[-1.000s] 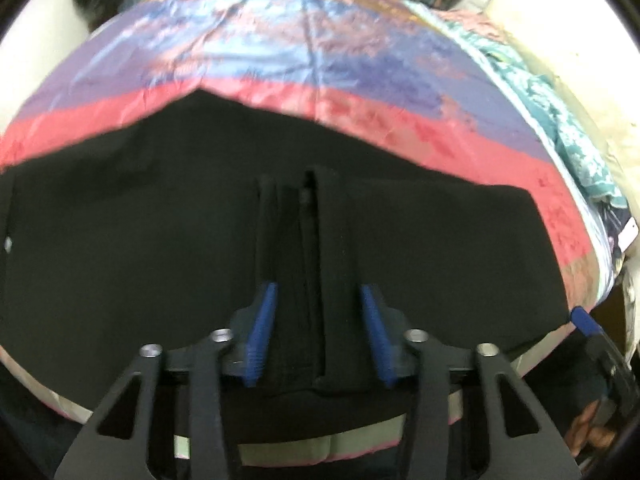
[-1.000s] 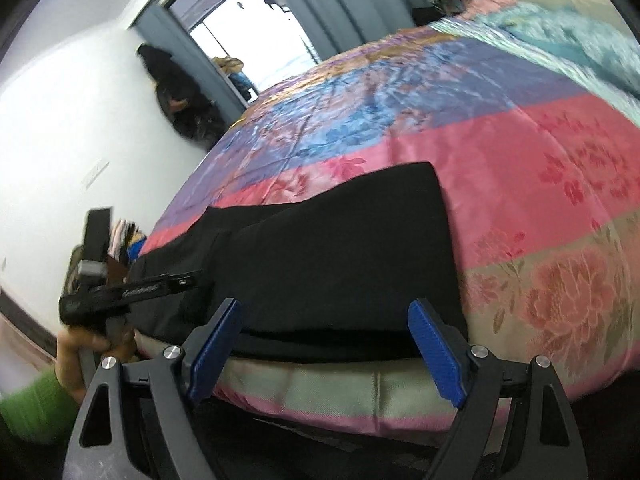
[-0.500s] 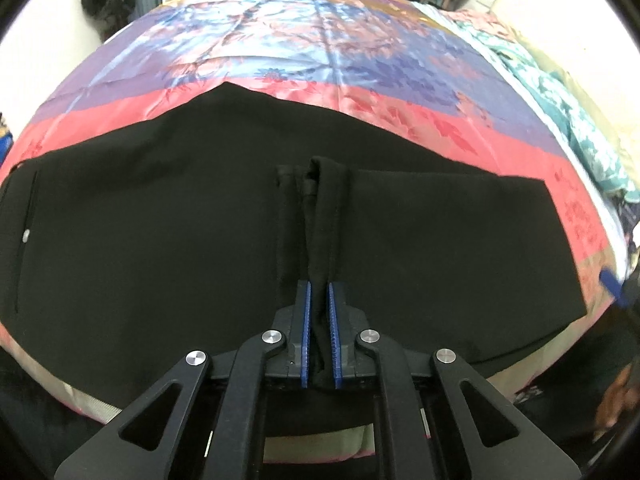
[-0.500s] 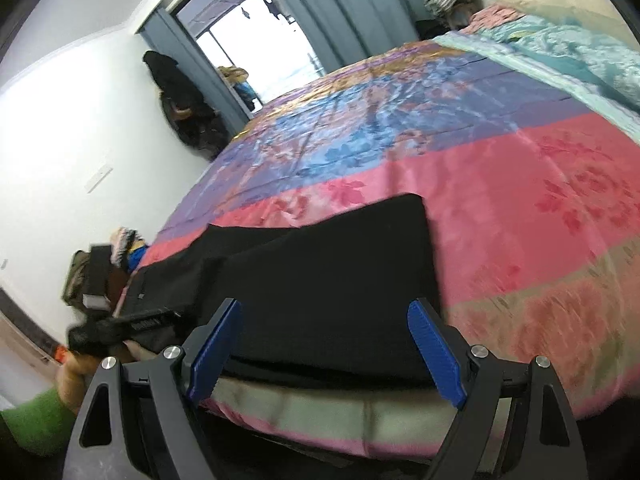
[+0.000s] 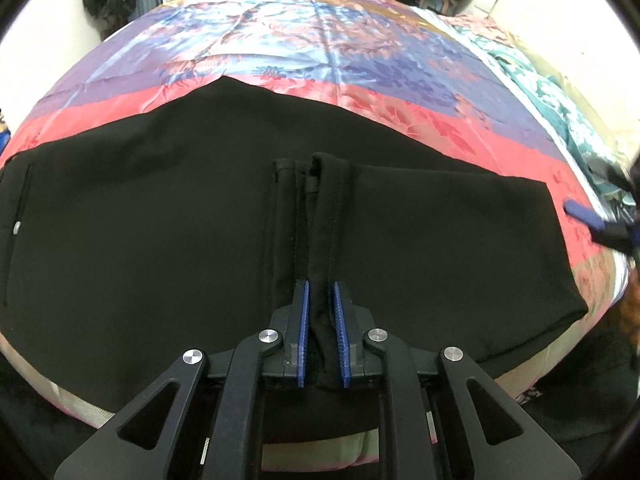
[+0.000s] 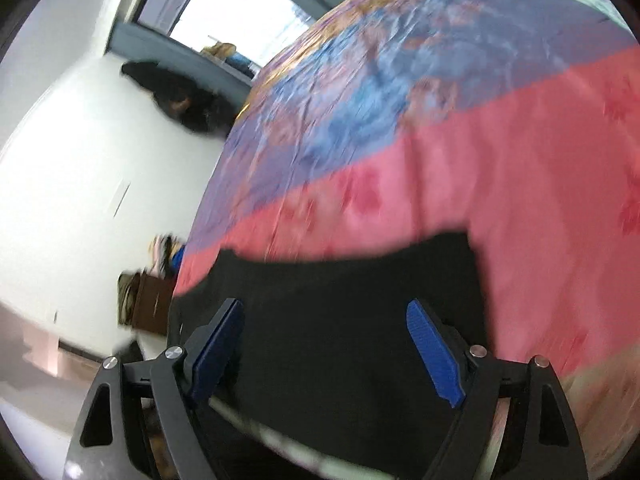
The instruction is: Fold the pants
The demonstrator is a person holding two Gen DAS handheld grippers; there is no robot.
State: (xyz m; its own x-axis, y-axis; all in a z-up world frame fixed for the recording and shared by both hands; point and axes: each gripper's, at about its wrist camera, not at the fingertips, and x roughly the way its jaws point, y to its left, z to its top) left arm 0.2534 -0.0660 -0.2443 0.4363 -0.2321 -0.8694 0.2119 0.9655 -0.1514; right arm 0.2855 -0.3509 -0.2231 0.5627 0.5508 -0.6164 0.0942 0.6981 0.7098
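The left wrist camera sits just behind its own fingers (image 5: 339, 332), close over the near edge of the bed (image 5: 328, 40), and looks steeply down along them toward 12 o'clock across the black pants (image 5: 140, 240). The right wrist camera, rolled and blurred, looks at a shallower angle from the bed's near edge, with the wall (image 6: 72, 168) at 9 o'clock. Both views share the pants and the striped floral bedspread (image 6: 520, 152); the right gripper (image 5: 588, 218) shows at 3 o'clock in the left view

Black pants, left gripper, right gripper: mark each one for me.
black pants (image 5: 140, 240), left wrist view, flat panel left of the bunched seam.
left gripper (image 5: 322, 336), left wrist view, between its blue pads, pinching the seam ridge.
right gripper (image 6: 326, 350), right wrist view, open gap between its pads.
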